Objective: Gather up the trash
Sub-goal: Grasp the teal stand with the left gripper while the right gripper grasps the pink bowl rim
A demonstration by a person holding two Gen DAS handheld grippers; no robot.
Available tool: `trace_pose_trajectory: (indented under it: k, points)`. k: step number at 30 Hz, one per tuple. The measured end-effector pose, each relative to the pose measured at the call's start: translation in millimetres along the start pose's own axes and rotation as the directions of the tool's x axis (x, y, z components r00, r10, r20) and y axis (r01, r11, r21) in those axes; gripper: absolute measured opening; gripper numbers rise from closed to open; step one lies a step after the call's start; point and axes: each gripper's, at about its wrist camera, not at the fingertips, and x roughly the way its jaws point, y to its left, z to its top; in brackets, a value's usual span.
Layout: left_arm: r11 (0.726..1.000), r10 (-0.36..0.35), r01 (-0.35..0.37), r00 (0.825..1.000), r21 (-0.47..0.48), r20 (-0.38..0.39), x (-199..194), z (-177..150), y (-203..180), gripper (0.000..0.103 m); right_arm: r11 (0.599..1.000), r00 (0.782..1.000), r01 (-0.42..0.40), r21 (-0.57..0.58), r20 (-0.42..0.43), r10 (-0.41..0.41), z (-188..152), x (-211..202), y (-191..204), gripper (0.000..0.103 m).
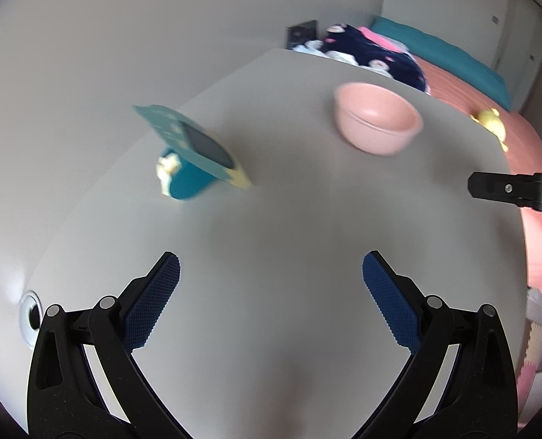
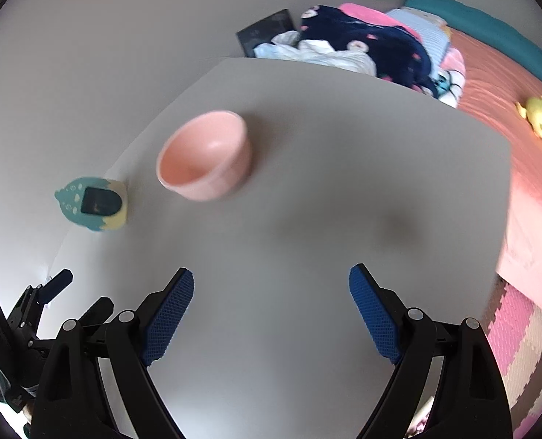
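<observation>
My left gripper hangs open over the white table, nothing between its blue pads. My right gripper is open too, above bare tabletop. A pink bowl stands further back on the table; in the right wrist view the bowl looks empty. A teal toy device with a dark screen leans on its stand at the left, with a pale crumpled-looking bit at its base; I cannot tell whether that bit is part of it. Both views are blurred by motion.
A bed with a pink cover borders the table's right side, with a yellow plush and a heap of clothes on it. Foam floor tiles lie lower right. A cable hole sits in the table's left part.
</observation>
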Motion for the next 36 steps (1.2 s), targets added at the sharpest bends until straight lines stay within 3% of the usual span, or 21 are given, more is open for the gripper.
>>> trace_pose_trajectory:
  k: [11,19,21,26,30,36]
  points:
    - [0.987,0.000,0.002,1.000,-0.162,0.014,34.4,41.3,46.3,0.097,0.999,1.000,-0.018,0.038,-0.003,0.018,57.5,34.7,29.9,0.087]
    - [0.975,0.000,0.005,1.000,-0.221,0.020,63.3,53.4,60.0,0.097,0.998,0.999,0.048,0.034,-0.026,-0.047,74.9,69.3,35.1,0.085]
    - [0.971,-0.010,0.017,1.000,-0.237,0.028,64.4,52.9,63.4,0.092,0.998,0.998,0.049,0.029,-0.035,-0.048,75.4,75.0,34.0,0.073]
    - [0.970,-0.019,0.025,1.000,-0.241,0.025,65.5,52.4,65.6,0.064,0.998,0.997,0.056,-0.009,-0.043,-0.056,73.3,78.9,36.5,0.047]
    - [0.972,-0.025,0.032,0.999,-0.232,0.032,62.7,48.8,61.2,0.063,0.999,0.997,0.051,-0.011,-0.049,-0.052,67.4,77.7,35.5,0.015]
    - [0.966,-0.067,0.076,0.997,-0.249,0.044,57.4,42.6,56.1,0.059,0.999,0.998,0.042,-0.006,-0.042,-0.042,58.0,67.9,32.2,0.013]
